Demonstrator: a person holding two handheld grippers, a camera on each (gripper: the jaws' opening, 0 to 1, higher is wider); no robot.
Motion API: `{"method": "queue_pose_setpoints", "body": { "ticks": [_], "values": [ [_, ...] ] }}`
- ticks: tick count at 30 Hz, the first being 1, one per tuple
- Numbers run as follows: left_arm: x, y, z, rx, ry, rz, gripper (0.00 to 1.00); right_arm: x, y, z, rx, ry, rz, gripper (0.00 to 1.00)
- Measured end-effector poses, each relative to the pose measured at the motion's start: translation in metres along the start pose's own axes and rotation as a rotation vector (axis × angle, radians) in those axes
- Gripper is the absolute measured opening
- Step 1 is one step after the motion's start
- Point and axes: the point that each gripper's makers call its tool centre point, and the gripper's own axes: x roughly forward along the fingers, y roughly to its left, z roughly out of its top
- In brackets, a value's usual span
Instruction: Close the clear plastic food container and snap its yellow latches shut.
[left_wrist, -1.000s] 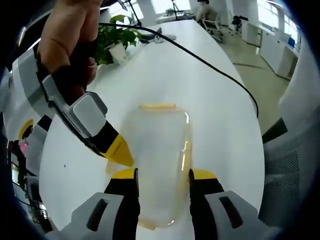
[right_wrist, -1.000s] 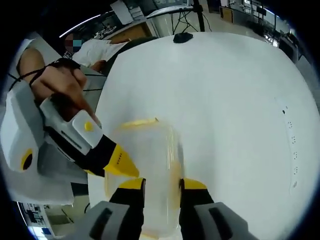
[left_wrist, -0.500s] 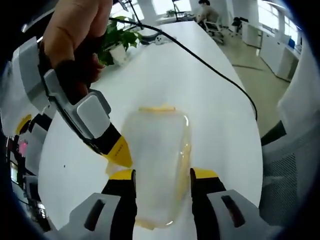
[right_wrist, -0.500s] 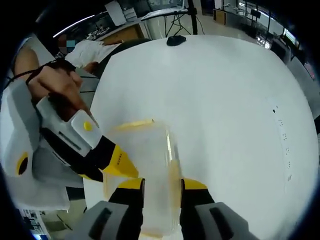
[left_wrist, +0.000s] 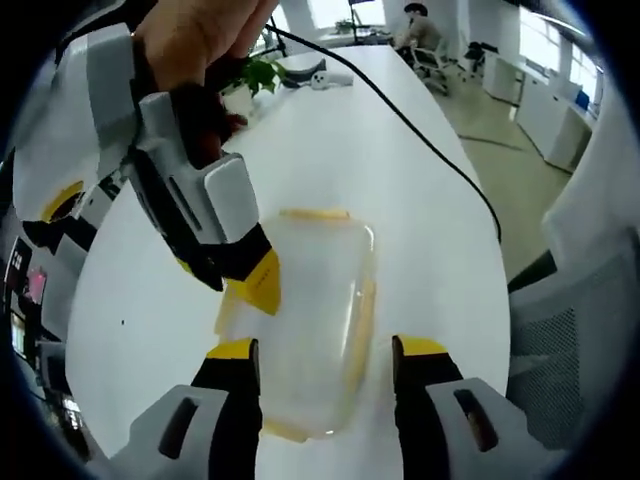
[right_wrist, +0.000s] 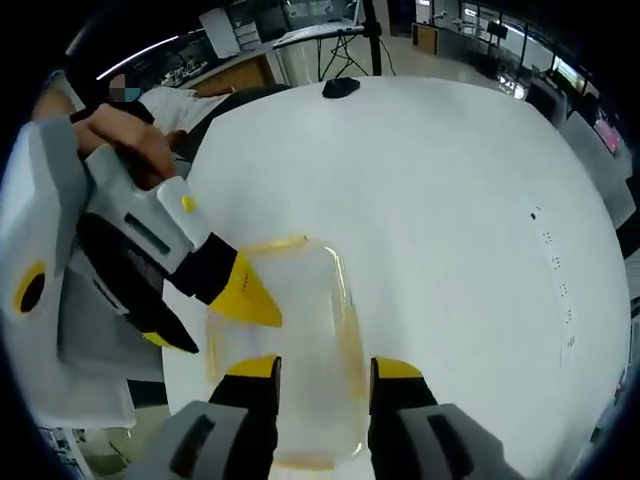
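The clear rectangular plastic food container (left_wrist: 305, 325) with yellow latches (left_wrist: 314, 213) lies lid-on on the white table (left_wrist: 400, 180). The left gripper (left_wrist: 325, 352) has its jaws spread, straddling the container's near end. The right gripper (right_wrist: 323, 368) likewise straddles it, jaws spread. Each gripper's yellow tip rests against the container's left edge in the other's view.

Both views look down, close, from opposite ends, sharing container (left_wrist: 310, 320) and table (left_wrist: 420, 190).
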Motion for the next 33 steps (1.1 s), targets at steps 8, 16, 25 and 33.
{"method": "queue_pose_setpoints", "body": {
  "ticks": [8,16,25,33],
  "values": [
    [-0.005,0.003,-0.005,-0.005,0.01,-0.01,0.55,-0.008,0.003,-0.01,0.001,-0.004,-0.026,0.42],
    [-0.009,0.004,-0.006,0.006,-0.002,-0.027,0.63,-0.019,0.007,-0.017,-0.013,-0.007,-0.068,0.47],
    [-0.01,0.009,-0.015,0.004,0.018,-0.034,0.68,-0.019,0.018,-0.029,-0.03,0.004,-0.078,0.51],
    [-0.009,0.017,-0.023,0.017,0.04,-0.026,0.7,-0.018,0.024,-0.036,-0.086,0.033,-0.118,0.54]
  ]
}}
